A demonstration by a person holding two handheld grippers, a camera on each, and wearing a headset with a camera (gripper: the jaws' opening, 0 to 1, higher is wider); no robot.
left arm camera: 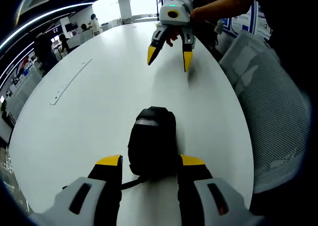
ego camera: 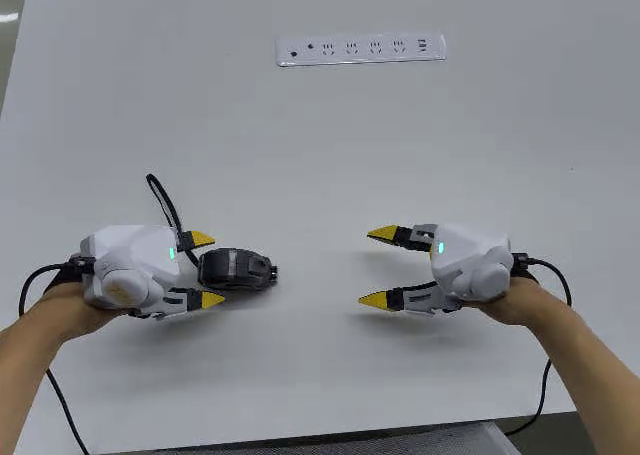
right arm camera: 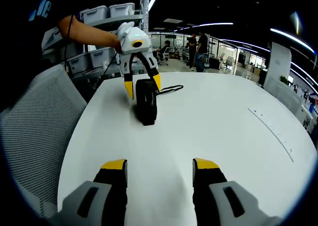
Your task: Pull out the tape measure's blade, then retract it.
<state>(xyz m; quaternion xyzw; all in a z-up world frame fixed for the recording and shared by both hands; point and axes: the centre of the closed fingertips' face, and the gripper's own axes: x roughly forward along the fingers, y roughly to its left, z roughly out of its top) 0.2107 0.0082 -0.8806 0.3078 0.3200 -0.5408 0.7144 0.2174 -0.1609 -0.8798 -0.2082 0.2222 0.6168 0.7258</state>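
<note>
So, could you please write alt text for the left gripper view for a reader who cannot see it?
A black tape measure lies on a white table, its rear end between the yellow-tipped jaws of the left gripper; whether they pinch it is unclear. Farther across the table the right gripper points back with jaws open.

Light: bright, even, fell from ceiling strips at 1 o'clock.
Shadows: soft, faint on table.
Edges: bent by fisheye, dimmed, slightly blurred.
</note>
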